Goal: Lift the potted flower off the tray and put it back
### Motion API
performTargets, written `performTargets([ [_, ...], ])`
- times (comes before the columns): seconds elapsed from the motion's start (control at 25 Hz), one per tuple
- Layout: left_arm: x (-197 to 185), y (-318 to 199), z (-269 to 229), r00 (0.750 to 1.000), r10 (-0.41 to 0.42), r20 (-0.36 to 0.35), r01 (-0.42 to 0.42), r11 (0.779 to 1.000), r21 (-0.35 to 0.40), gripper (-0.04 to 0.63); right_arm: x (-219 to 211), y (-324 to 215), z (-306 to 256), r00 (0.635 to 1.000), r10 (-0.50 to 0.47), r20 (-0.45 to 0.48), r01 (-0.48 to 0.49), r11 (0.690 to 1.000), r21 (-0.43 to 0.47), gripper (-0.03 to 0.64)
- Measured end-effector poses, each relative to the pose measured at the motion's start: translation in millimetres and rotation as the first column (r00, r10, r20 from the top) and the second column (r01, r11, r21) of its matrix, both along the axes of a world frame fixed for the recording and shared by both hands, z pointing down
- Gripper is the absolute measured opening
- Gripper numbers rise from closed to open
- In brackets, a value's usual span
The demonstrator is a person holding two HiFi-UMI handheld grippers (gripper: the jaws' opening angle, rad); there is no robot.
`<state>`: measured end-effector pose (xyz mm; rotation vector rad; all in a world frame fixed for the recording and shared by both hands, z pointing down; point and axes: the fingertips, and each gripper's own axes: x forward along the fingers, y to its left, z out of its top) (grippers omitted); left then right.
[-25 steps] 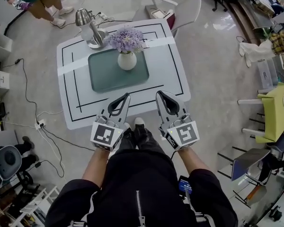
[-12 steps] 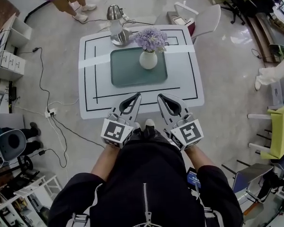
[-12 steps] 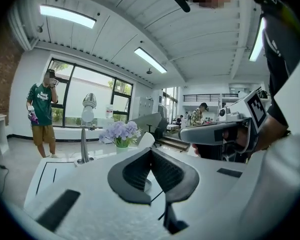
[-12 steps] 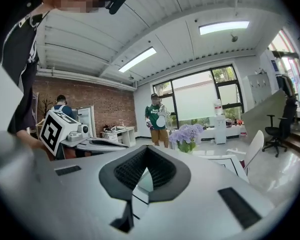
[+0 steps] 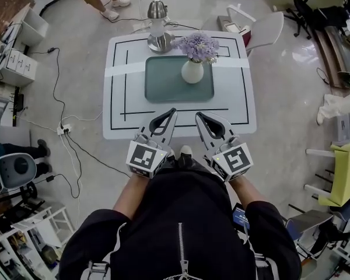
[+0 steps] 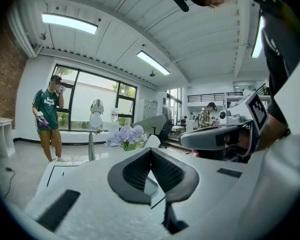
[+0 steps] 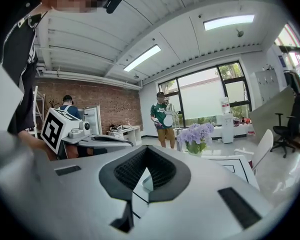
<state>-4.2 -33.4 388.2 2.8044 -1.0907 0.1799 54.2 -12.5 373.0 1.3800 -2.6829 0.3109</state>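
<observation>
On tray (image 5: 163, 86), toward its far right corner: potted flower (image 5: 193, 63), upright in white rounded pot. By near edge of table (image 5: 118, 107), well apart from it: left gripper (image 5: 171, 111) and right gripper (image 5: 199, 115), jaws of each pressed together, nothing between. Judged glazed, slippery, breakable, somewhat top-heavy; blooms soft, unfit for gripping. Hold best taken low on pot's belly, opposite sides, kept vertical.
</observation>
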Motion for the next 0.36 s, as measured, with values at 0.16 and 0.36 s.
performTargets([
  [0.16, -0.3, -1.6, -2.0, 1.000, -0.008, 0.003, 0.008, 1.000, 0.007, 0.005, 0.8, -3.5, -4.2, 1.000, -0.013, -0.014, 0.013, 1.000, 0.009, 0.007],
  [0.36, -5.5, -9.4, -4.7, 0.998, -0.052, 0.046, 0.053, 0.998, -0.017, 0.005, -0.3, -4.7, -2.1, 0.999, -0.026, -0.024, 0.026, 1.000, 0.011, 0.006],
])
